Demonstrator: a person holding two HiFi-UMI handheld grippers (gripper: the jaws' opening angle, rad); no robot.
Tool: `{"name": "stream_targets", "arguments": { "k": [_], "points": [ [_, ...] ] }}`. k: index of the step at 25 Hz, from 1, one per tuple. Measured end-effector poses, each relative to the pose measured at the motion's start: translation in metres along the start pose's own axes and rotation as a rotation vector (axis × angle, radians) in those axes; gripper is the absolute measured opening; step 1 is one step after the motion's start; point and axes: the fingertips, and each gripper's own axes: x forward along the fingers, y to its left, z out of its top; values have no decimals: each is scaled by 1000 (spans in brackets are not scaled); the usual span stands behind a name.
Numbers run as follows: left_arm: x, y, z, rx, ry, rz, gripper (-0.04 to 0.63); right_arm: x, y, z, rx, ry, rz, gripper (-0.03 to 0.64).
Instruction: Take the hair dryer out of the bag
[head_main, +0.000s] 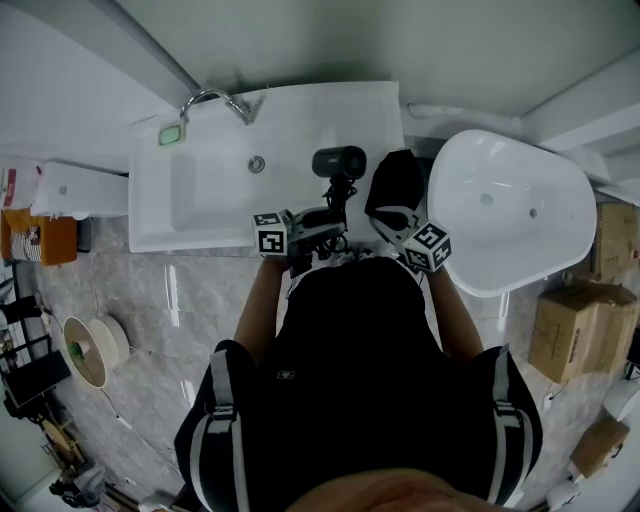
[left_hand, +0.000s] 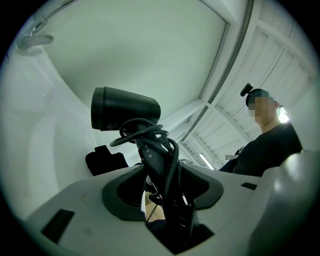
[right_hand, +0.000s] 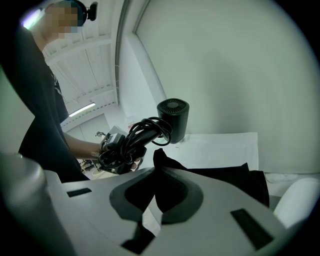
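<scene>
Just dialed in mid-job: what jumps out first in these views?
The black hair dryer, cord looped round its handle, is clear of the bag, clamped in the left tool above the white sink counter. Beside it, the right tool pinches a fold of the limp black bag, which lies on the counter's right end.

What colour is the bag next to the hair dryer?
The bag is plain black, and it shows best in the right gripper view.
</scene>
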Motion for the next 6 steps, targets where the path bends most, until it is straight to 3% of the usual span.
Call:
{"name": "stream_targets", "arguments": {
  "k": [6],
  "points": [
    [0, -10, -8, 4, -28, 26, 193, -6, 13, -6, -15, 28, 43, 67]
  ]
}}
